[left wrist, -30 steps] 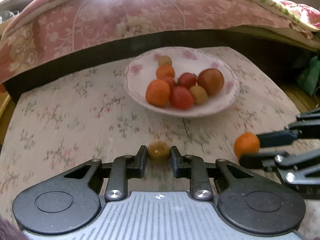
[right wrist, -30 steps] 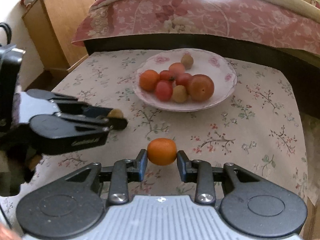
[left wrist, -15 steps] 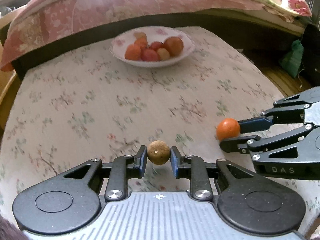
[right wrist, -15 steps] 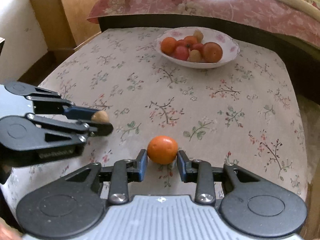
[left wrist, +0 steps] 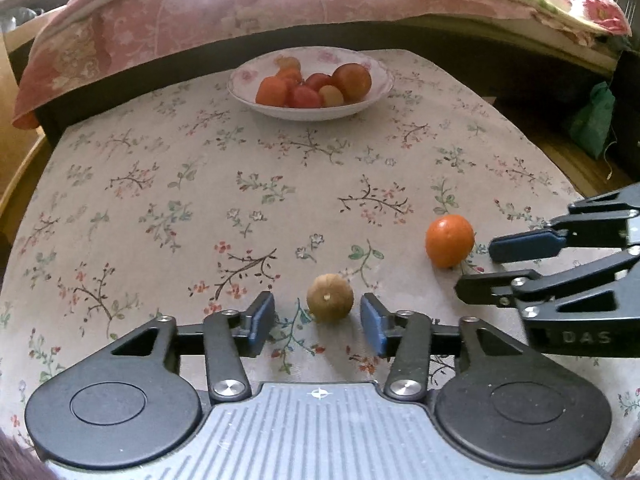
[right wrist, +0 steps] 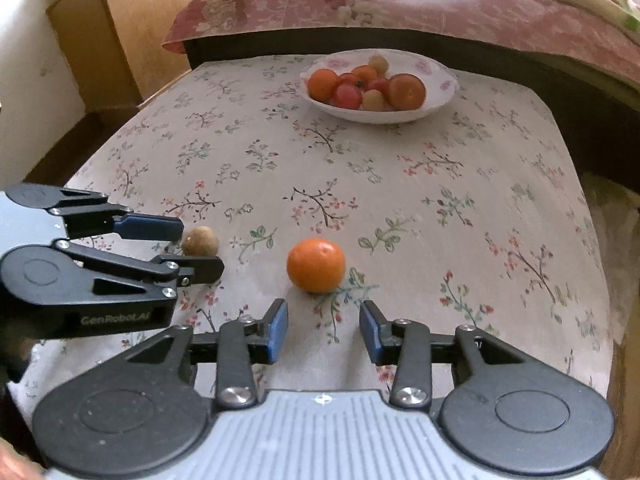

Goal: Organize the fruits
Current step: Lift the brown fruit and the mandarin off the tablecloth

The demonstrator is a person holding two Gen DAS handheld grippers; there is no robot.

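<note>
Currently both grippers spread wide, holding nothing. Left gripper (left wrist: 318,320) straddles the small brown fruit (left wrist: 330,298), resting on the floral tablecloth (left wrist: 160,184), pads clear. Right gripper (right wrist: 323,332) sits just behind the orange (right wrist: 316,265). Markings: "GenRobot.AI" on left, "DAS" on right. Far end: fruit bowl (right wrist: 440,80), well apart.
</note>
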